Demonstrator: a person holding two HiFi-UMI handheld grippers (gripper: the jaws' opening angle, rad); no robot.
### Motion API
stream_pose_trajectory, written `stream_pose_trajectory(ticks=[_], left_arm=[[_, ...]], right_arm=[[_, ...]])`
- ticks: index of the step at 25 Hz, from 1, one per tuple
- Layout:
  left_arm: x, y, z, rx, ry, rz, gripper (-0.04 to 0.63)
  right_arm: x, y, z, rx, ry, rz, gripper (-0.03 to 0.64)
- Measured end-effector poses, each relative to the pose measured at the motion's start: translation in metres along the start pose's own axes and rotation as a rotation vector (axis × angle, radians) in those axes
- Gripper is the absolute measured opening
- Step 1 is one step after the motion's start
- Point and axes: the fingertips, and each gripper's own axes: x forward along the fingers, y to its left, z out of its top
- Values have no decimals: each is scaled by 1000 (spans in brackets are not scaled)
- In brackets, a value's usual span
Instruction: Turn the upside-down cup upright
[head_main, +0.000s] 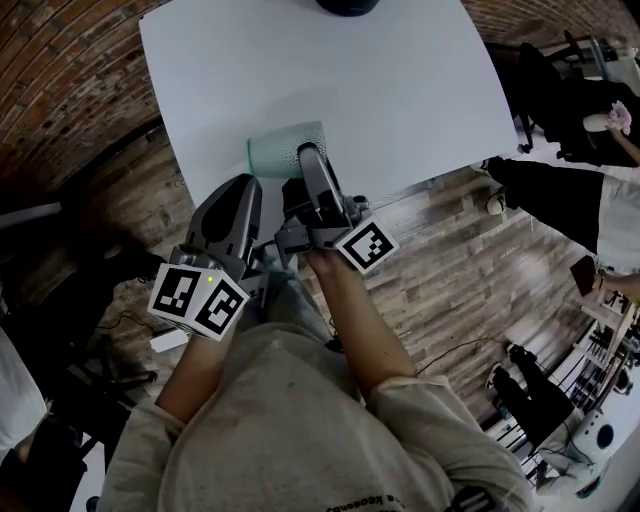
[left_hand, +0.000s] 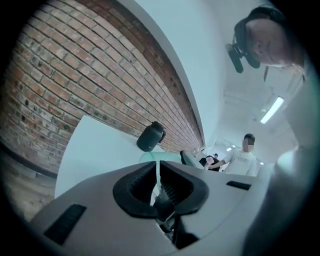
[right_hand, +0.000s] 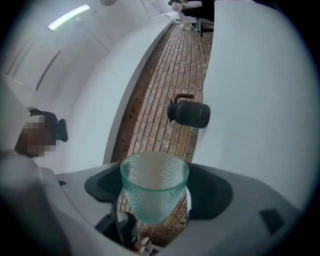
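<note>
- Grey left gripper (head_main: 245, 188), nearest the body: jaws clenched together on nothing. It sits just beside the right one and clear of the cup. Recommend it take no part in the turn.
- Right gripper (head_main: 302, 160): jaws clamped on the cup (head_main: 275, 150), one pad on each side of its body, rim clear of the pads.
- Cup: teal pebbled glass, tapering to a narrower base. It lies on its side over the near edge of the table (head_main: 400, 90). Judged roughly halfway to upright. Contact with the tabletop cannot be told.
- Step in hand: roll the wrist until the rim faces up. Hold the squeeze firm throughout; on a tapered glass wall the pads could creep.
- Set-down: carry the cup inward from the edge, bring the base down flat, and release only once it stands on its own.
- Tabletop beyond the cup: white and bare, room enough for the landing.
- Dark jug (head_main: 345, 5) at the far edge: well apart, no obstruction.
</note>
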Motion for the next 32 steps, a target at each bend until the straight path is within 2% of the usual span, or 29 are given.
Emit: stream_pose_trajectory(ticks=[5, 6, 8, 11, 19, 22, 26, 32], left_arm=[[9, -1, 0, -75, -54, -24, 17], [11, -2, 1, -87, -62, -30, 34], [12, -2, 3, -120, -86, -48, 109], [12, 3, 8, -192, -140, -64, 121], [17, 10, 12, -389, -253, -134, 221], [19, 12, 10, -458, -263, -173, 273], [26, 4, 9, -543, -260, -294, 307], [36, -3, 8, -581, -220, -386, 347]], right_arm=[[2, 2, 13, -9, -30, 13, 376], [2, 3, 14, -9, -36, 16, 376], [3, 6, 17, -13, -43, 24, 376], [5, 10, 20, -19, -48, 35, 376], [8, 19, 28, -12, -58, 61, 376], [9, 21, 28, -3, -56, 73, 376], [8, 19, 25, 33, -40, 95, 376], [8, 19, 18, 65, -20, 121, 376]])
